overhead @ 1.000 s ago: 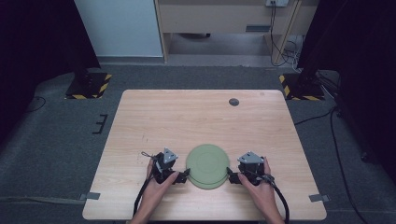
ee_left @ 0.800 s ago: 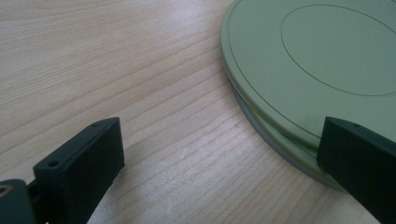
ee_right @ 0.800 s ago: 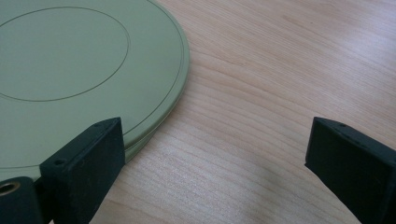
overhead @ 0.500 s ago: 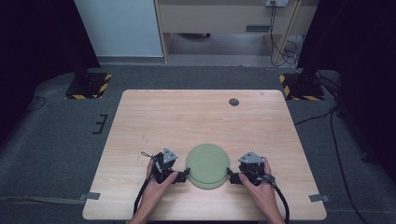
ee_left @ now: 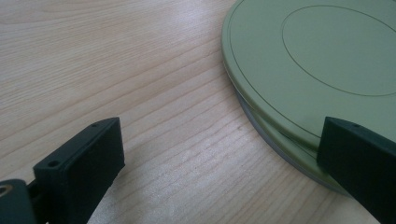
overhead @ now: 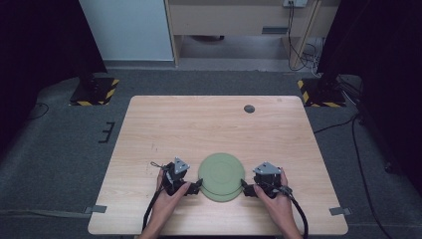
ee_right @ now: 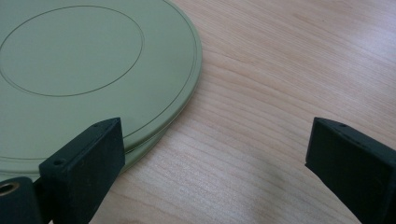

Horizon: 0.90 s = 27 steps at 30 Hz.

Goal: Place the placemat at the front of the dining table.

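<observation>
Near the front edge of the wooden tabletop (overhead: 219, 129) lie the green plates (overhead: 221, 176), one stacked on another. On either side, the left hand-held gripper (overhead: 195, 186) and the right hand-held gripper (overhead: 245, 186) each rest with jaws spread wide, one jaw at the stack's rim, gripping nothing.
</observation>
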Motion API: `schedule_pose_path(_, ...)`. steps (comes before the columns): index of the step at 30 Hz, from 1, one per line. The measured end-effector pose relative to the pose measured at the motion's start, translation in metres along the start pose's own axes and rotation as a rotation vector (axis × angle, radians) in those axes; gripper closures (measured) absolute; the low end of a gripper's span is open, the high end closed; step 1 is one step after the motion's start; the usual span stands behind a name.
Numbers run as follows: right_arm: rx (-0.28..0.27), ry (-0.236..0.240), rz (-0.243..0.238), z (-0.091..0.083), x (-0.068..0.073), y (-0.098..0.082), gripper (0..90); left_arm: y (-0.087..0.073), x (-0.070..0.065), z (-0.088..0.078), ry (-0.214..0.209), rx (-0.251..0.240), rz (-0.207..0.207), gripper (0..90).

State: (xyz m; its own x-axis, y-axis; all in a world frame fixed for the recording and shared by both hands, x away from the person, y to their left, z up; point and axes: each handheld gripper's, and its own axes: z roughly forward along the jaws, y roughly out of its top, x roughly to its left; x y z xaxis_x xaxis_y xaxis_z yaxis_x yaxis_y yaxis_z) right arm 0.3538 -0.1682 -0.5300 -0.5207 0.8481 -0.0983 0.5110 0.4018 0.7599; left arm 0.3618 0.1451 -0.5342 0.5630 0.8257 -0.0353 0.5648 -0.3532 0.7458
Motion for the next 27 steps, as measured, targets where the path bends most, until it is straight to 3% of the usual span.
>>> schedule_pose_path(9, -0.011, -0.020, 0.009, 0.0019, 0.0009, 0.0003, 4.1, 0.0011, 0.0006, 0.0009, 0.015, -0.005, -0.007, 0.5)
schedule_pose_path(20, 0.000, 0.011, 0.005, -0.0025, 0.0006, 0.0004, 5.1, 0.0000, -0.0036, -0.0025, -0.003, -0.006, 0.029, 2.1)
schedule_pose_path(27, 0.006, 0.016, -0.006, -0.0002, 0.0033, 0.0003, 4.6, 0.0005, -0.0040, -0.0003, 0.008, -0.006, 0.023, 0.8)
